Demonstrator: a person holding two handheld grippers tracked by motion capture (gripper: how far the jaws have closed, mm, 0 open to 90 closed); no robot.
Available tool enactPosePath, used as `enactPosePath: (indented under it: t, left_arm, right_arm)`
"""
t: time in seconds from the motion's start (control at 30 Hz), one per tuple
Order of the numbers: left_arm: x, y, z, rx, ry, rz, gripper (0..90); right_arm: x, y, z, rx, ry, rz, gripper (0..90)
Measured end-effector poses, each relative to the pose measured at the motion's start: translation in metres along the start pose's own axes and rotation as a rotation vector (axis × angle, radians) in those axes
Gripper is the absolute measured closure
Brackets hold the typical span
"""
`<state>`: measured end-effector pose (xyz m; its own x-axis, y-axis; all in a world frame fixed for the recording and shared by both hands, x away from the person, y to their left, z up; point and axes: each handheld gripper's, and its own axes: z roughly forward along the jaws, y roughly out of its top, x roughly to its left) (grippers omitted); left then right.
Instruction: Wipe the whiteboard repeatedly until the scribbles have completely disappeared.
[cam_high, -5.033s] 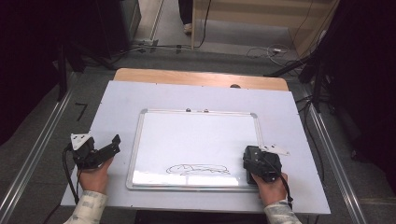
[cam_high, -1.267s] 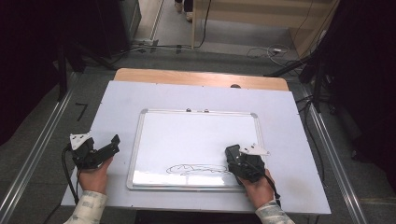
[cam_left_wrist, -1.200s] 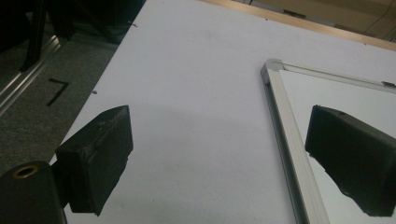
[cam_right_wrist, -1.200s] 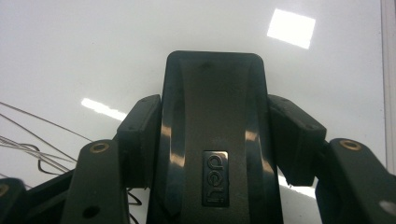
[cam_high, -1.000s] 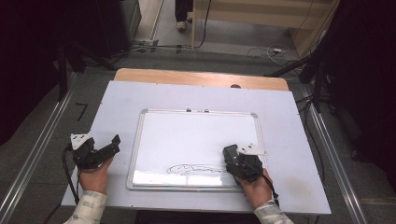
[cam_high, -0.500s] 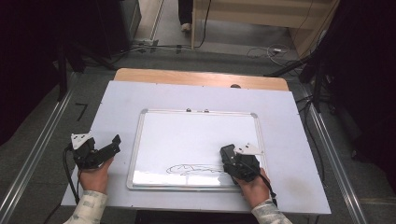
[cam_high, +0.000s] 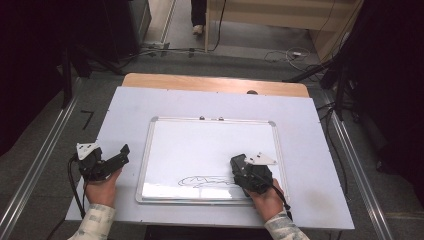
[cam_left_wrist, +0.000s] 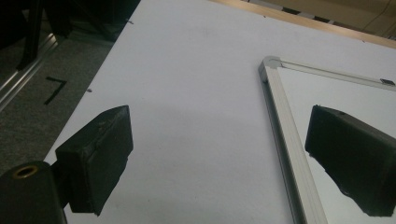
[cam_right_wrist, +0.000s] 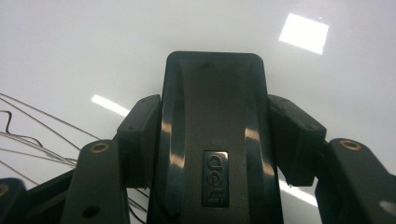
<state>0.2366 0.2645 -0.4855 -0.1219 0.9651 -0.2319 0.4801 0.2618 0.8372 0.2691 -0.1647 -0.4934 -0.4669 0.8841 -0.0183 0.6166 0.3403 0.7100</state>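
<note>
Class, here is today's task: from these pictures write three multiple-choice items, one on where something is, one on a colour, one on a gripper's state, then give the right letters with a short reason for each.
1. Where is the scribbled drawing on the whiteboard?
A. along its near edge
B. at its far edge
C. in its far left corner

2. What colour is the eraser in the right gripper?
A. yellow
B. black
C. red

3. How does the left gripper stand?
A. shut on a pen
B. shut on the eraser
C. open, holding nothing

Answers: 1 A, the high view shows the lines low on the board beside the right gripper. 2 B, the right gripper view shows a glossy black body. 3 C, the left gripper view shows bare table between wide-apart jaws.
</note>
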Motion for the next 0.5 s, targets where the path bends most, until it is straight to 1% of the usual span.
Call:
enactPosePath:
  t: [0.5]
  left_arm:
    - [0.000, 0.000, 0.000, -0.001, -0.002, -0.002, 8.2]
  right_arm:
    - [0.017, 0.006, 0.007, -0.003, 0.027, -0.025, 38.5]
